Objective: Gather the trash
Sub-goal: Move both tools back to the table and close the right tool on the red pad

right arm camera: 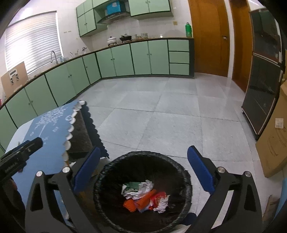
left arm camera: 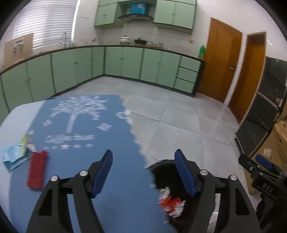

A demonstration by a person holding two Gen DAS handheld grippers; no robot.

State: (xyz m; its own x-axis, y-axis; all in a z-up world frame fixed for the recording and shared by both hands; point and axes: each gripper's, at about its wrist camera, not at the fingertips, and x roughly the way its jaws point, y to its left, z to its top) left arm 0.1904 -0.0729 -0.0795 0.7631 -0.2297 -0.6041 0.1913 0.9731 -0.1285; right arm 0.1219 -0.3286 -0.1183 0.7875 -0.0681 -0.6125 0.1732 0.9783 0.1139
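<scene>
I see a kitchen with pale green base cabinets (right arm camera: 123,61) running round a corner under a dark countertop, matching wall cabinets (left arm camera: 172,13) above. The floor of large grey tiles (right arm camera: 172,114) gleams softly. A window with white slatted blinds (right arm camera: 30,41) glows at left; two brown wooden doors (left arm camera: 220,59) stand right.

We can read only one marking with confidence: the white letters "DAS" on a small black plate on the right gripper (left arm camera: 261,167), seen from the left wrist view. The blue tablecloth (left arm camera: 111,172) carries a white tree design with a line of script and a row of stars beneath it, but the lettering is too blurred for us to read.
</scene>
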